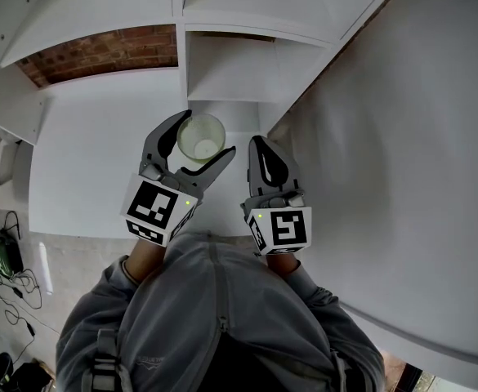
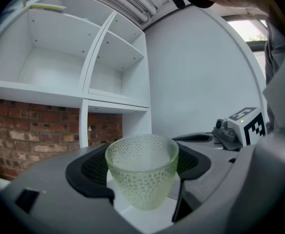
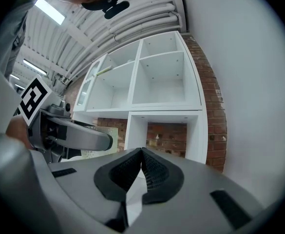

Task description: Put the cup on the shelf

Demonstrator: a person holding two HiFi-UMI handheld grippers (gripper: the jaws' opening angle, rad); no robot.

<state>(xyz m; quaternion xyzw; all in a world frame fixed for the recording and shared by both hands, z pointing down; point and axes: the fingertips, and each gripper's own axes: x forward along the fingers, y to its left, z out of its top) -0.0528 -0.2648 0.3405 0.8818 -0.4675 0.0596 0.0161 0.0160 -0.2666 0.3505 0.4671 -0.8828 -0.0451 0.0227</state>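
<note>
Cup (image 2: 142, 172): empty, upright | left hand-held gripper (image 1: 206, 135): clamps cup | right hand-held gripper (image 3: 142, 160): closed, empty

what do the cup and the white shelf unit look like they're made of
Cup: likely glass or clear plastic with a pale green tint and a pebbled finish. Light passes through it and small dimples cover its wall.
Shelf unit: probably painted or laminated board, smooth matt white. It has flat panels with small peg holes.
</note>
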